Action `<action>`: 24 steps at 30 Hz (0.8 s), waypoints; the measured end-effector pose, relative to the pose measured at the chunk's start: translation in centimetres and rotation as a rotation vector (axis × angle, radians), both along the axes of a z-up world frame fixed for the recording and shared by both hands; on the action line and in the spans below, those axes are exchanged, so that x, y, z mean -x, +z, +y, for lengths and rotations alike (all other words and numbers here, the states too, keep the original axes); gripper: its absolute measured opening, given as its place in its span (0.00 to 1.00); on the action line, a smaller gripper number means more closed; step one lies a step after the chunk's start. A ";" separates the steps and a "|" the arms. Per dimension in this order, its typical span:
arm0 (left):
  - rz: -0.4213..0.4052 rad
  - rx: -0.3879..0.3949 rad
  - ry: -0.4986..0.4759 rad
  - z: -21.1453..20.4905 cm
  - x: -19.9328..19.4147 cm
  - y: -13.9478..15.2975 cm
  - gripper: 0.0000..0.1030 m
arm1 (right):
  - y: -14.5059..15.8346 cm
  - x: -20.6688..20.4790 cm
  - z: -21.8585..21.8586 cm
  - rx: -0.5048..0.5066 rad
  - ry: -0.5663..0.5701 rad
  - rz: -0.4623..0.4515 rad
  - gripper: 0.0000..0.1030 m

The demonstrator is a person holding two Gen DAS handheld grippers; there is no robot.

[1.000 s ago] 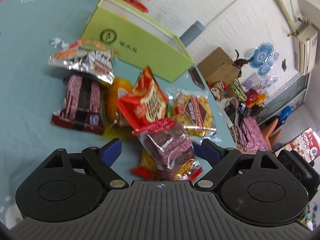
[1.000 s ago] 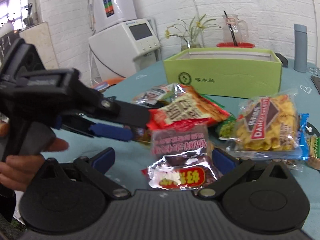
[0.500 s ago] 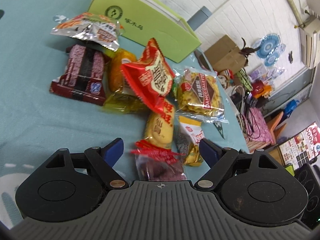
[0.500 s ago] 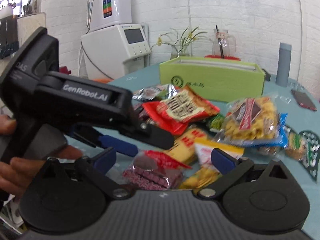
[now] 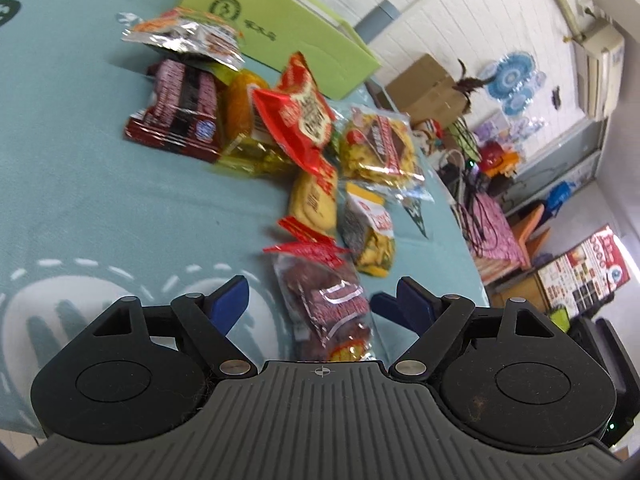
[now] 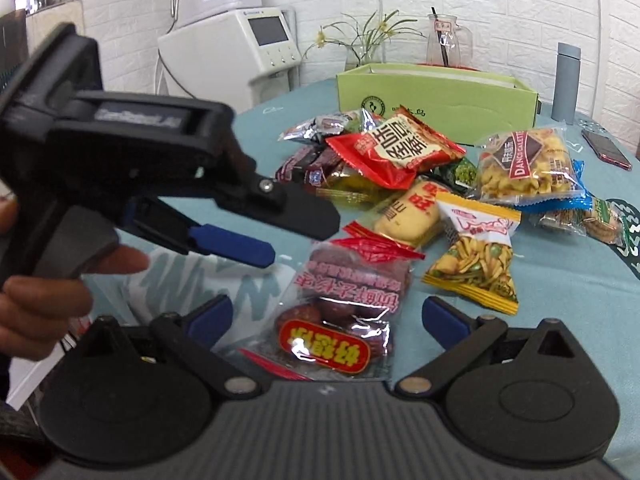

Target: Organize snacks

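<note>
A clear packet of red dates (image 5: 328, 300) (image 6: 344, 312) lies on the teal tablecloth nearest me. My left gripper (image 5: 320, 300) is open with the packet between its fingers, not gripping it. My right gripper (image 6: 326, 314) is open too, the same packet between its fingers. The left gripper's body (image 6: 160, 168) also shows in the right wrist view, above and left of the packet. Beyond lie a yellow cake packet (image 6: 412, 216), a yellow-edged snack bag (image 6: 476, 252), a red bag (image 6: 396, 148), a cookie bag (image 6: 528, 164) and a dark red packet (image 5: 180, 116).
An open green box (image 6: 436, 100) stands at the back of the table (image 5: 80, 200). A grey flask (image 6: 566, 80), a glass jug (image 6: 444, 40) and a plant vase stand behind it. A phone (image 6: 606, 154) lies at the right. A white appliance (image 6: 240, 52) stands beyond the table.
Both grippers have drawn back toward the near edge. The dates packet, which stood up among the pile a second ago, now lies flat on the cloth close to me.
</note>
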State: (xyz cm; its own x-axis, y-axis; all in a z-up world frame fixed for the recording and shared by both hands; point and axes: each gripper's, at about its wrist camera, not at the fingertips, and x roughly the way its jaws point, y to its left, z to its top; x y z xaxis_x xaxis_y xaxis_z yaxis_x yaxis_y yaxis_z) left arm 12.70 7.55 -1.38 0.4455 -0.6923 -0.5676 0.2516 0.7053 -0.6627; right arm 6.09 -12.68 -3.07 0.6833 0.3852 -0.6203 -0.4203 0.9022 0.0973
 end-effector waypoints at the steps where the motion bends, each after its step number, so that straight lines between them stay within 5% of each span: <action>1: 0.005 -0.004 -0.012 -0.4 0.0 -0.2 0.61 | -0.2 0.0 0.1 0.006 -0.004 0.002 0.97; 5: 0.003 -0.031 -0.040 -1.6 0.2 -0.7 0.39 | -0.7 -0.4 -0.1 0.011 -0.025 0.007 0.71; 6: 0.012 -0.055 -0.051 -2.0 0.1 -0.8 0.14 | -0.8 -0.5 0.0 0.020 -0.021 0.001 0.67; 10: -0.028 -0.098 -0.022 -1.8 0.1 0.6 0.11 | -0.2 -1.3 -0.3 -0.017 -0.007 0.023 0.65; 16: -0.179 -0.114 0.064 -0.2 -2.2 6.3 0.10 | 4.0 -3.9 0.5 -0.058 0.085 -0.104 0.66; 21: -0.279 -0.160 0.099 -1.3 -10.6 10.9 0.12 | 7.5 -11.3 1.0 -0.026 0.131 -0.265 0.66; 24: -0.304 -0.192 0.090 -2.9 -17.3 12.5 0.13 | 9.5 -18.3 0.2 -0.008 0.120 -0.284 0.66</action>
